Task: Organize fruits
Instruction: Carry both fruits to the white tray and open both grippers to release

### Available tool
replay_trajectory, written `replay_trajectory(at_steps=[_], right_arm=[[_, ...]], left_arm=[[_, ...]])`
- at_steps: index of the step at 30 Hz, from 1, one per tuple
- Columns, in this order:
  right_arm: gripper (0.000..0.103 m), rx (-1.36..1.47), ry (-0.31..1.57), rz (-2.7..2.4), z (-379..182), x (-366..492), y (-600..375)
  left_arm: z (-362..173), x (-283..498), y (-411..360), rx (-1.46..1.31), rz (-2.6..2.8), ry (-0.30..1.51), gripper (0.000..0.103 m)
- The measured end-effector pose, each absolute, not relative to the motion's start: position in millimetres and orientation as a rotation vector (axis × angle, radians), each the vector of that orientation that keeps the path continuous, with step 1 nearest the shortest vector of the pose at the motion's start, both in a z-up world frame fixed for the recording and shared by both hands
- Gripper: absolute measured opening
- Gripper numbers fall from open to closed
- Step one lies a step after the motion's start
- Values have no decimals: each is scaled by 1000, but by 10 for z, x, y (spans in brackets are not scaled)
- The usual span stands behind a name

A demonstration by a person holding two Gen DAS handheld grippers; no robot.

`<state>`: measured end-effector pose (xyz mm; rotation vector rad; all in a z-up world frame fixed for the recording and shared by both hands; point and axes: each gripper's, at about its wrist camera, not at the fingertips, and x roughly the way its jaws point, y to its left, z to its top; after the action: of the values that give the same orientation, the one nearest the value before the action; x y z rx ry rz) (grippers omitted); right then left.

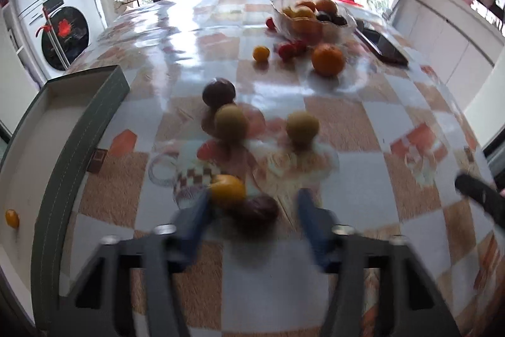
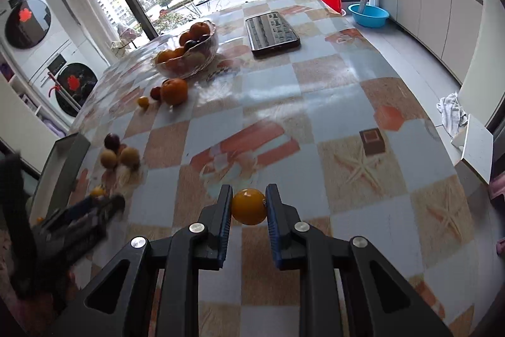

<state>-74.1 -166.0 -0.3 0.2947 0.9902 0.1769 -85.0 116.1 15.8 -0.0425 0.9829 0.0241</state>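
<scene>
Daylight from the tall windows glares off a glossy checked tablecloth (image 2: 318, 84), a slick plastic sheet printed with starfish, and loose fruit lies scattered over it. Nearest me the right gripper (image 2: 249, 207) has its ribbed blue pads clamped on a small yellow-orange fruit (image 2: 248, 207), smooth and round; the pads pinch it at its widest, which I judge is what keeps so slippery a ball from squirting out. It seems lifted clear of the cloth, likely on its way to the green box (image 1: 79, 128), a shallow stiff-sided tray with a pale lining at the table's left edge, where one small orange fruit (image 1: 12, 217) already lies. The left gripper (image 1: 252, 204) is blurred, its fingers spread apart over a bright orange fruit (image 1: 228, 189) and a dark plum (image 1: 257, 209); the orange one sits against the left finger, but I cannot tell that anything is pinched yet. Just beyond are two dull tan fruits (image 1: 231, 122) (image 1: 302, 126) and another dark plum (image 1: 218, 93), bunched near the box, probably for sorting. Farther off stands a rippled glass bowl (image 2: 189, 56) heaped with oranges and plums, with a large orange (image 2: 174, 90) and smaller fruit beside it. A dark phone (image 2: 271, 32) lies flat, well apart.
</scene>
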Motion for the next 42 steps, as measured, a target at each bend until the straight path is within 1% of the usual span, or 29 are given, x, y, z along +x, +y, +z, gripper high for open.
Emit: replay_trajectory(at_steps=[1,2,5,13,17,26,35,42], right_arm=[[23,287,988,183,14,-803,-1634],[23,282,987,189,22,-845,-1620],[23,267,986,206,34,-943,-1535],[23,238,1008,254,14,-1115,-1256],[23,215,1016,280,47,-1186,-1086],[23,156,1026,354,184,-1249,-636],[23,112,1021,530,398,-1118,273],[23,102,1027,674,549,-990,1141]], left_arm=[[169,-849,1183,-44,17,987,29],[173,-859,1212,-53,0,991,28],[205,-960,1323,-101,-39,1000,28],[373,-1357,1530,-49,-66,963,28],[463,-1423,1682,-85,-61,956,28],[664,-1580,2270,-103,41,877,28],[587,-1610,3042,-137,215,857,28],[444,-1616,3394,-163,281,863,28]])
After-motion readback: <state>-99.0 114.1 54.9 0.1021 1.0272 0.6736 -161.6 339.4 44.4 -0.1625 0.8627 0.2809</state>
